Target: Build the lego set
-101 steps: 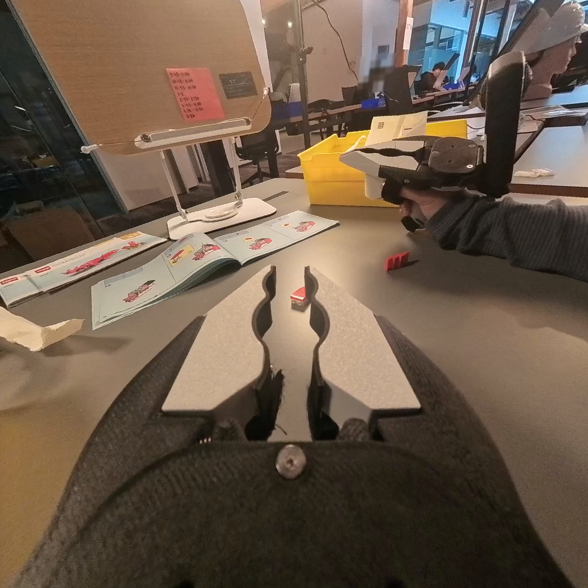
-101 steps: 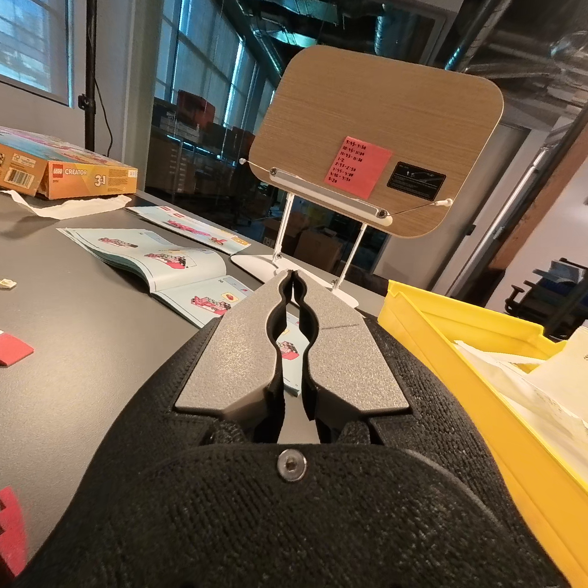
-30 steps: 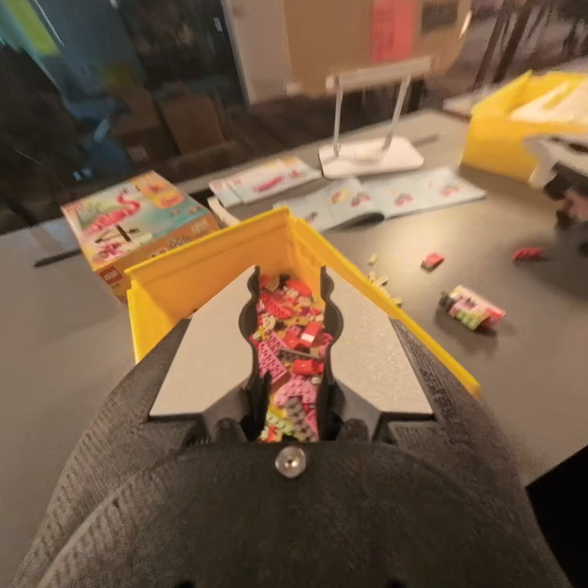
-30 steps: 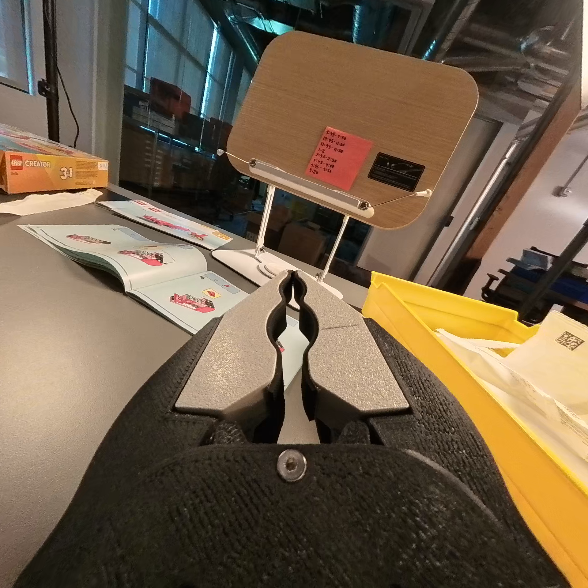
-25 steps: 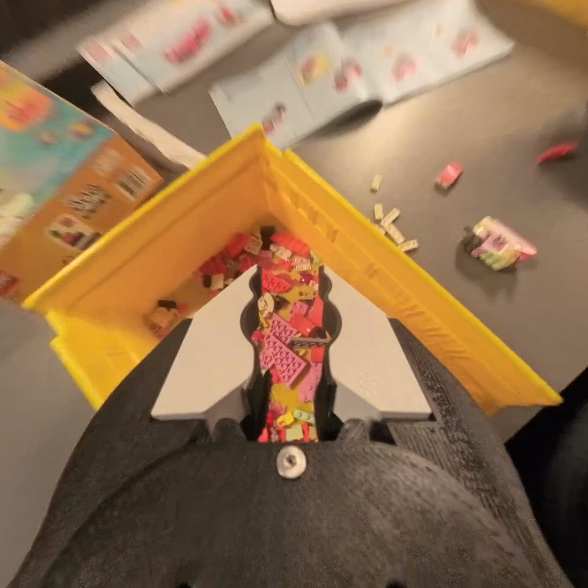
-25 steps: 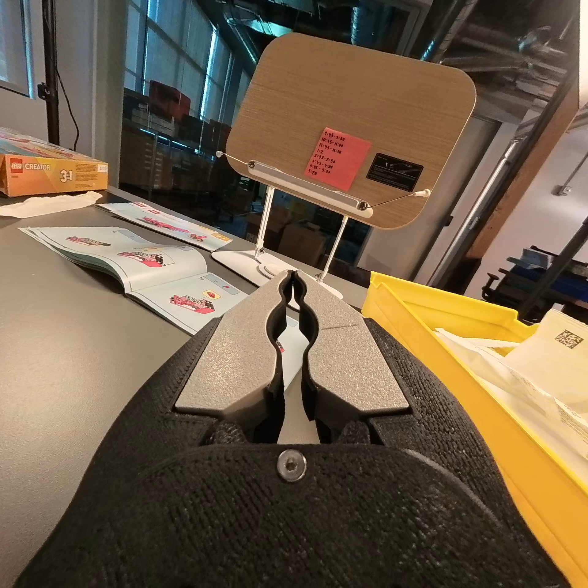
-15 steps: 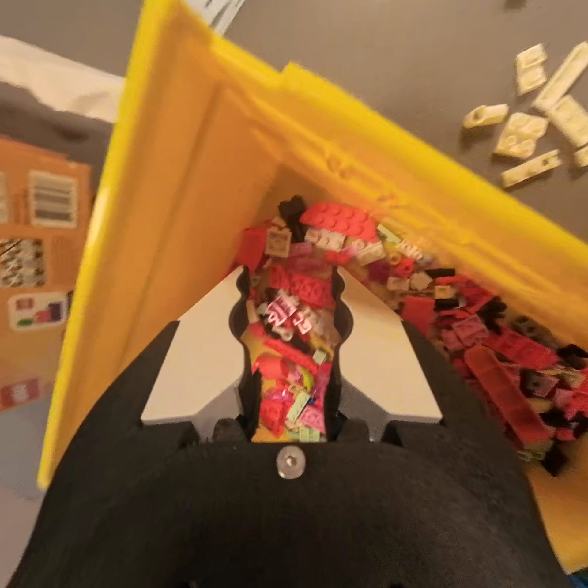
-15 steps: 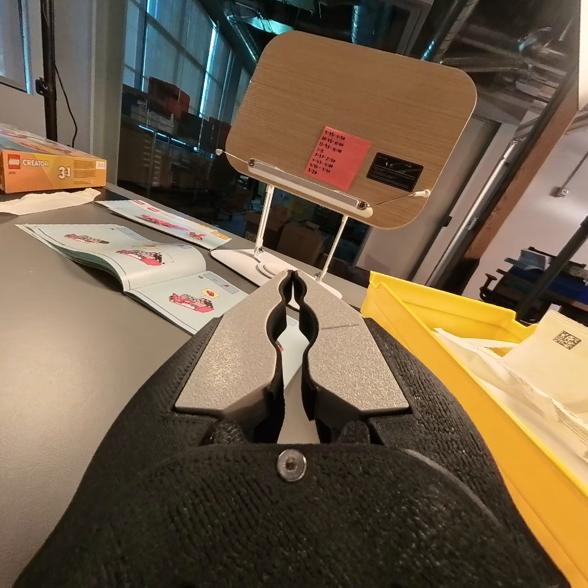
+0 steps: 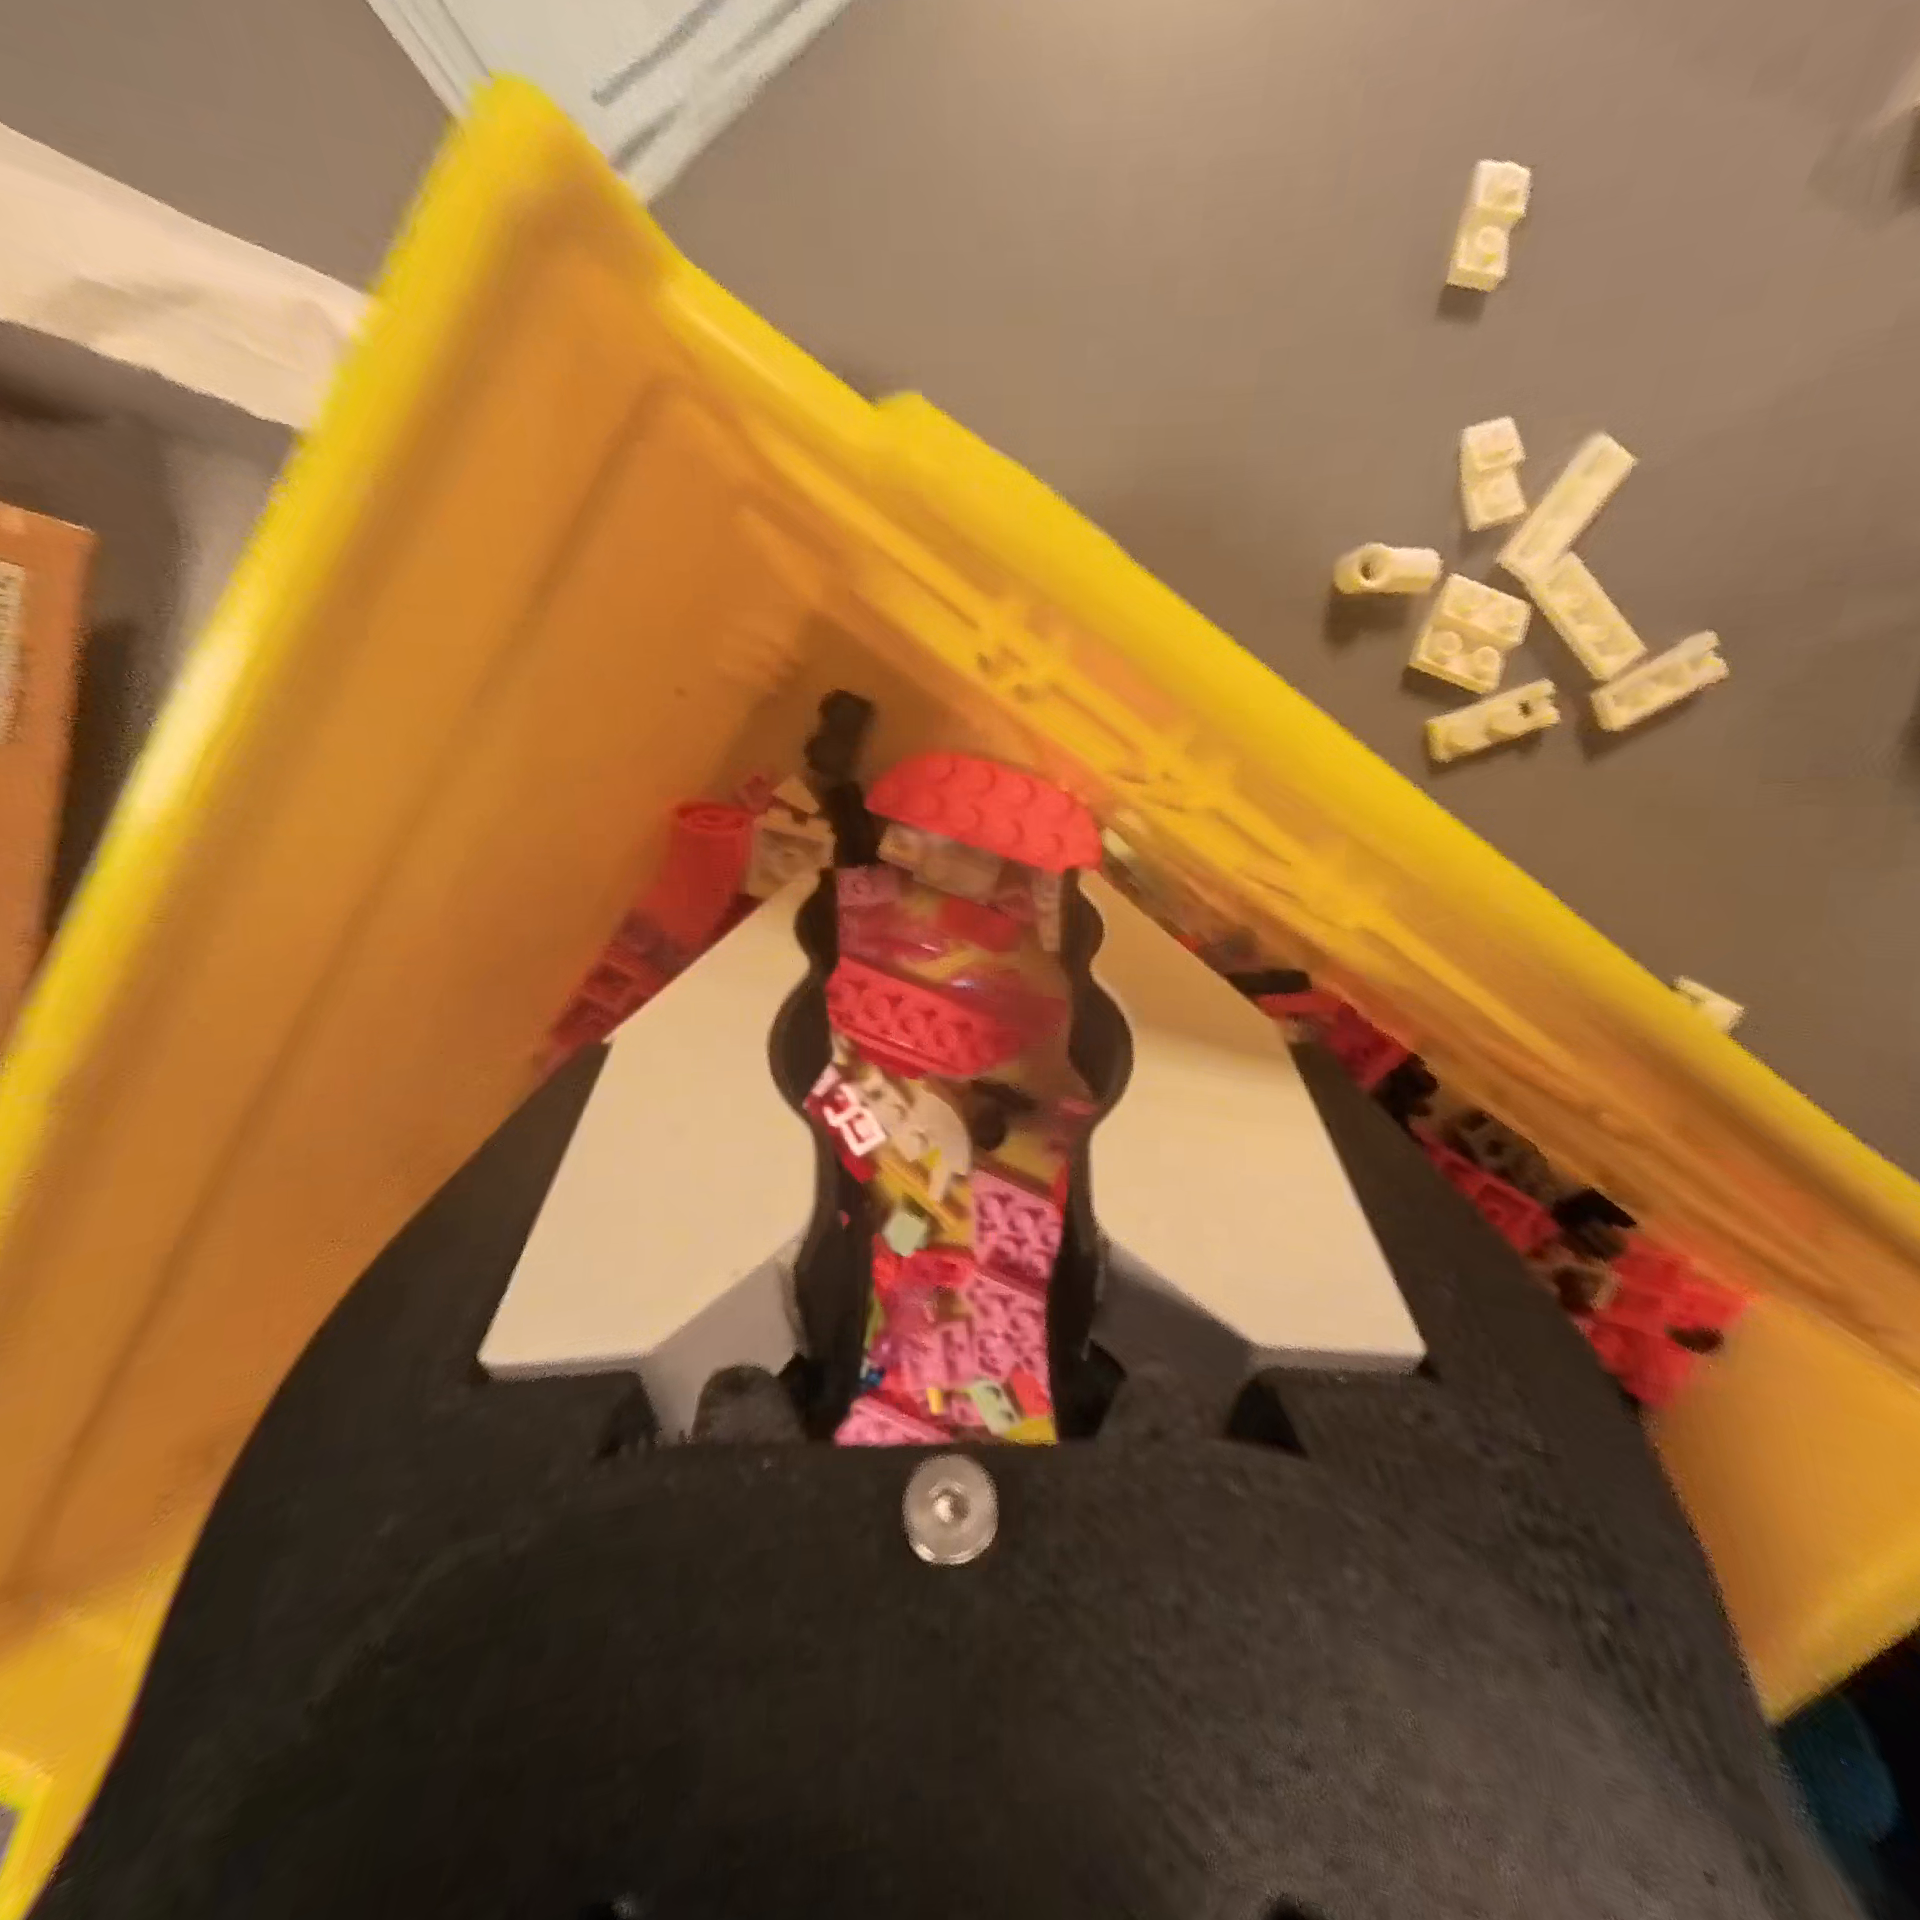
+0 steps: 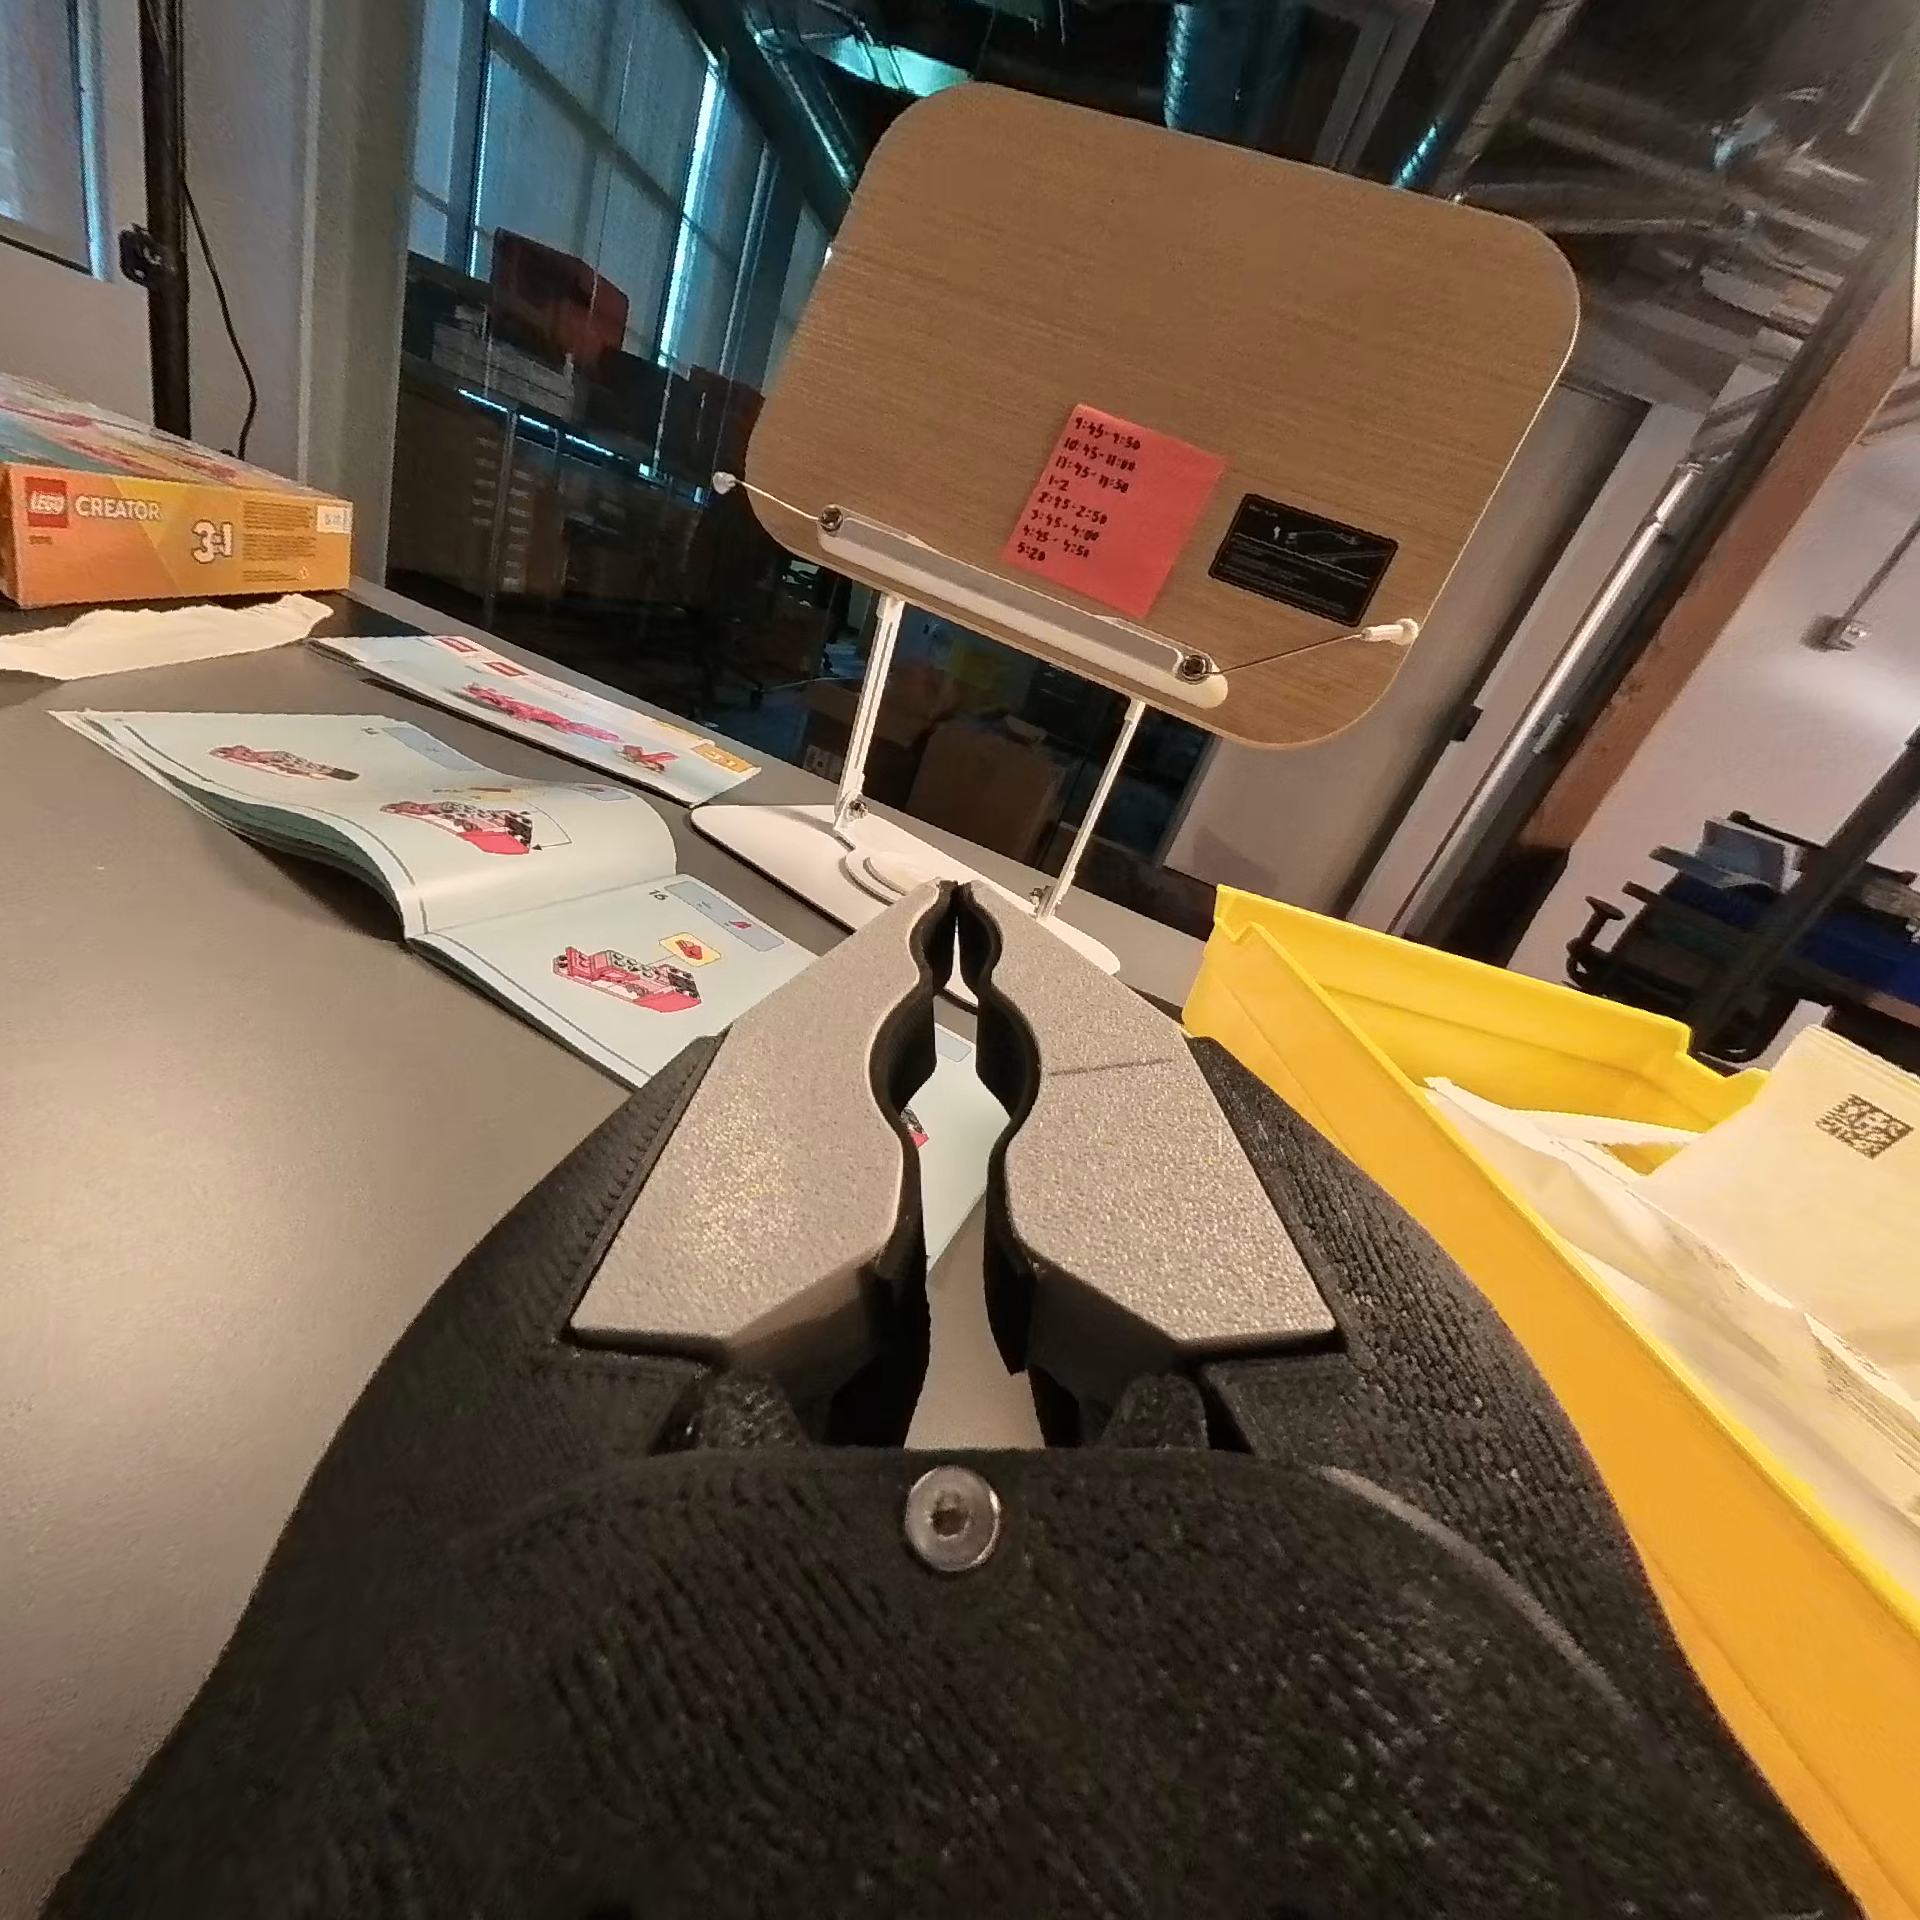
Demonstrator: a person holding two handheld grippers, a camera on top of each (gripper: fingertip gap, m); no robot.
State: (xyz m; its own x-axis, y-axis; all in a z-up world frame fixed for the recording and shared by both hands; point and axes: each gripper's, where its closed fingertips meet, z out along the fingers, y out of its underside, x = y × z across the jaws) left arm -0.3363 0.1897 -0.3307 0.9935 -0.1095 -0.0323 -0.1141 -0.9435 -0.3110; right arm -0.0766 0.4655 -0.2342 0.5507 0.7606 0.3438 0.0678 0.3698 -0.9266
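Left wrist view: left tool (image 9: 951, 883) open over bricks (image 9: 935, 1039) in yellow bin (image 9: 436, 727); right tool (image 10: 954, 896) closed, empty.

A dark grey tabletop (image 10: 208, 1091) runs toward a glass partition (image 10: 582, 436) at the far left, with tall windows (image 10: 717, 187) glowing bluish beyond (daylight, it seems). Exposed ducts (image 10: 1226, 42) cross the dark ceiling; a wooden post (image 10: 1704, 582) rises far right.
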